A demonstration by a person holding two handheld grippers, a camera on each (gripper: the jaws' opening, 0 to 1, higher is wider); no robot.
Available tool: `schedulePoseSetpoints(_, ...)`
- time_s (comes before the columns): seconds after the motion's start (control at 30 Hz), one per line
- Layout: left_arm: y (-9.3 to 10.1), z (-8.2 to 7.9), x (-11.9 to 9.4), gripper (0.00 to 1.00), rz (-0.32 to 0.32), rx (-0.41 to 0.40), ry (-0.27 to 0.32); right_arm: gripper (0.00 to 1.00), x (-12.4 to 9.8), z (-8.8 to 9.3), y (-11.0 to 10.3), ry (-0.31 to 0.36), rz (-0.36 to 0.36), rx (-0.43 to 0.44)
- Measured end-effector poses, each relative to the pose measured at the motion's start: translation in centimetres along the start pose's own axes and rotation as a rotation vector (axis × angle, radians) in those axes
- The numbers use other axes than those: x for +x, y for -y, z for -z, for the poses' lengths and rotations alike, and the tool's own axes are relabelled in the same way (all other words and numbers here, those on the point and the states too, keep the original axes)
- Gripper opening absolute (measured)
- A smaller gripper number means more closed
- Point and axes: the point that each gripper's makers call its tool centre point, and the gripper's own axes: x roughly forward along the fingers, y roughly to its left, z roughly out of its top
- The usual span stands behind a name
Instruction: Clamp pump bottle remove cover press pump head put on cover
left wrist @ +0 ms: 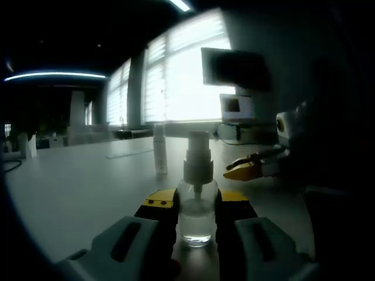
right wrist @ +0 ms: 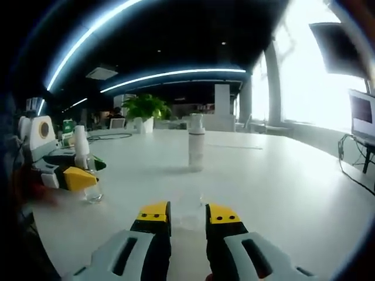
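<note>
Two bottles stand on your white table (left wrist: 70,187): the clear pump bottle (left wrist: 196,205) near you, pinched by your left gripper (left wrist: 196,206), and a slim spray bottle (right wrist: 196,149) farther off. Your right gripper (right wrist: 187,215) hangs slightly parted and empty, just right of the pump bottle.

The left gripper (left wrist: 196,205) sits low over the table, its two yellow-tipped jaws closed against the sides of the pump bottle (left wrist: 197,199) and holding it upright between them. In the right gripper view this same gripper comes in from the left edge, jaws pointing right, one yellow tip lying across the bottle. The right gripper (right wrist: 187,215) is level above the tabletop with its jaws a narrow gap apart and nothing visibly between them. In the left gripper view it reaches in from the right, its yellow tips pointing left, near the bottle but apart from it.
</note>
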Motion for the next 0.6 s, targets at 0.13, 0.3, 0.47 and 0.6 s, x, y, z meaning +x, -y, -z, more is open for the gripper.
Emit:
schedulePoseSetpoints(0.13,0.0,0.0,0.0,0.16,0.0,0.0,0.0,0.2,-0.1,-0.1,0.0,0.008,-0.001,0.006)
schedulePoseSetpoints(0.3,0.0,0.0,0.0,0.16,0.0,-0.001,0.0,0.22,-0.1,-0.6,-0.2,0.034,-0.005,0.007)
schedulePoseSetpoints(0.47,-0.1,0.0,0.0,0.16,-0.001,-0.001,0.0,0.22,-0.3,-1.3,0.2,0.07,0.009,0.018)
schedulePoseSetpoints(0.6,-0.1,0.0,0.0,0.16,-0.001,-0.002,-0.001,0.22,-0.8,-2.1,-0.1,0.116,-0.006,0.024)
